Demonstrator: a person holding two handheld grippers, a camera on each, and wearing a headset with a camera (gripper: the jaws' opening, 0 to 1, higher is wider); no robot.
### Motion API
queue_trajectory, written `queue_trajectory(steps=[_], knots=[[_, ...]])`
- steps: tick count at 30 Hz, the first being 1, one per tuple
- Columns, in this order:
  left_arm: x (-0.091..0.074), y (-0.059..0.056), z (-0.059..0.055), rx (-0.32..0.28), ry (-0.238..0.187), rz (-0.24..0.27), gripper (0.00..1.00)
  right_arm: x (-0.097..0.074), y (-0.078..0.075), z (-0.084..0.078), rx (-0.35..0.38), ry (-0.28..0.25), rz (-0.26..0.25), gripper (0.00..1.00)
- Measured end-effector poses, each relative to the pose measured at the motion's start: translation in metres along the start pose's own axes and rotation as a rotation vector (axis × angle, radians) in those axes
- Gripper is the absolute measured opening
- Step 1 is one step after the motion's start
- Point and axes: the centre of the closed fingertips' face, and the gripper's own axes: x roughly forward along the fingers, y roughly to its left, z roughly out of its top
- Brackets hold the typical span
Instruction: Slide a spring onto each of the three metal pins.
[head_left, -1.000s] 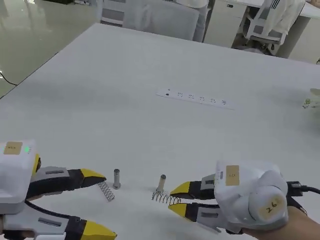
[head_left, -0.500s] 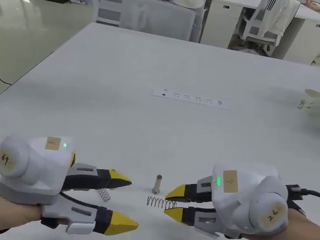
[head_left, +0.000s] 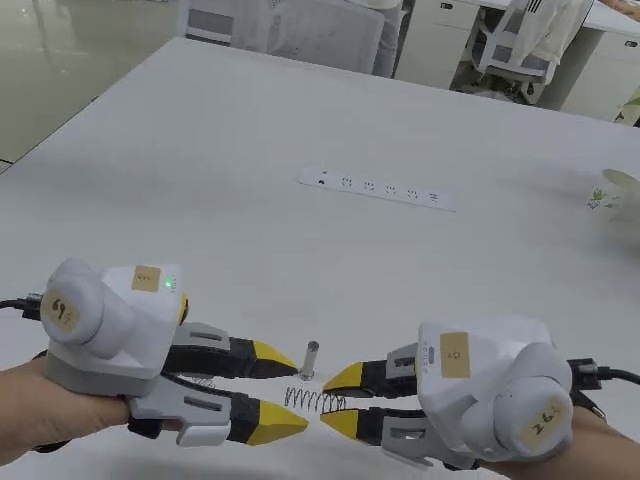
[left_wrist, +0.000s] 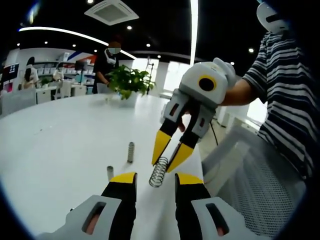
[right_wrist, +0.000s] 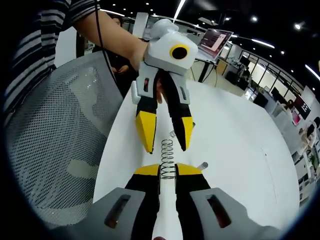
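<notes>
With narrow jaws the right gripper (head_left: 326, 402) holds the spring (head_left: 303, 400) by its right end, close to the surface (head_left: 300, 250) and just on the near side of the upright metal pin (head_left: 311, 358). The left gripper (head_left: 301, 394) stands with wide jaws at the free end. We should pinch that end softly and keep the coil straight. The spring is thin, bright, open-wound wire.

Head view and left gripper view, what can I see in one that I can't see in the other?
The head view gives you the white power strip lying on the table, and the left gripper seen from above. The left gripper view gives you the person's striped shirt and the ceiling lights. Both show the spring held in the right gripper, a metal pin standing close by, and the left gripper's yellow tips, open.
</notes>
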Motion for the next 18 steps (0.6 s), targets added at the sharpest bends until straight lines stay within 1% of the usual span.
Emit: queue_trajectory(steps=[5,11,13,18], knots=[[0.0032,-0.0007,0.0013,0.005,-0.004,-0.009,0.14,-0.0022,-0.0001,0.0029,-0.003,-0.008,0.001,0.08],[0.0059,-0.0031,0.0006,0.015,0.0,-0.017,0.07,-0.0035,-0.0019,0.0029,0.001,-0.009,-0.003,0.08],[0.0061,-0.0024,0.0005,0.023,-0.001,-0.012,0.05,-0.0033,-0.0016,0.0026,0.001,-0.009,-0.001,0.08],[0.0072,-0.0035,0.0014,0.035,-0.004,-0.017,0.05,-0.0039,-0.0019,0.0022,0.011,-0.012,-0.001,0.08]])
